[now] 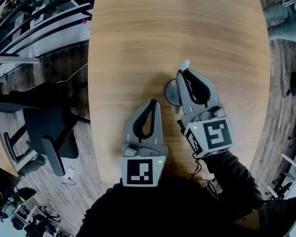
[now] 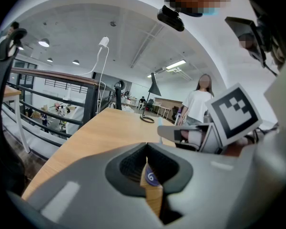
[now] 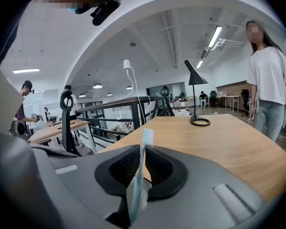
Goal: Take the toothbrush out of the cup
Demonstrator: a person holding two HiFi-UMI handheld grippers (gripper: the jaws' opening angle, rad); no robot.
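Left gripper [image 1: 155, 103] sits nearest, by the table [image 1: 138, 33] edge, jaws together and empty, out of the way. Right gripper [image 1: 183, 74] is clamped on the toothbrush [image 1: 186, 64] shaft, head poking past the tips. Grey cup [image 1: 170, 93] is directly under the jaws. Brush base is hidden, probably not out yet.

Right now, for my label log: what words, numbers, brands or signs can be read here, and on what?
No readable words, numbers or brands.
Black-and-white square marker, no letters: cube of the left gripper.
Another such marker: cube of the right gripper.
Small white swirl on a dark patch, seen between the left jaws; what it stands on is unclear.
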